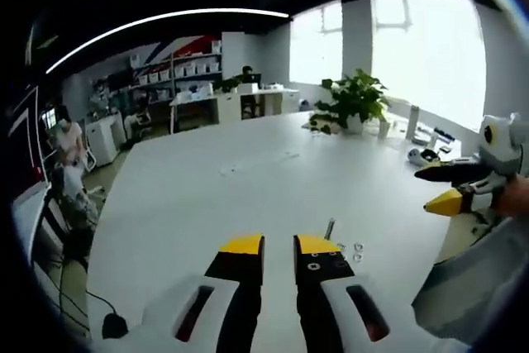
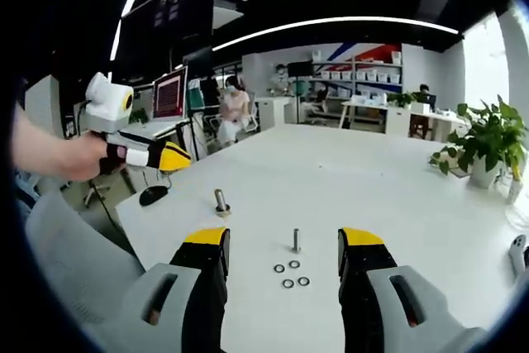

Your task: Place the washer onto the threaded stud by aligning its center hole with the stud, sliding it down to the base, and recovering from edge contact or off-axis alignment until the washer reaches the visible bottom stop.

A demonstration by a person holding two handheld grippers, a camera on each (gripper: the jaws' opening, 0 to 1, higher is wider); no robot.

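— Right gripper (image 2: 283,247) sits low in the right gripper view, jaws spread wide, nothing between them. What lies ahead of it?

— A threaded stud (image 2: 296,240) stands upright on the white table (image 2: 331,179), centred between the jaws. Four washers (image 2: 291,274) lie flat just below it in the frame — loose, none on the stud. A second bolt (image 2: 221,202) stands to the upper left.

— And the left gripper (image 1: 278,247)?

— Lower centre of the left gripper view, jaws apart and empty. The stud (image 1: 330,229) rises just beyond its right jaw, with the washers (image 1: 354,251) beside it. A potted plant (image 1: 354,101) stands upper right.

— Its state seen from the other side?

— At the left of the right gripper view, a hand (image 2: 78,157) holds it, yellow tips nearly together.
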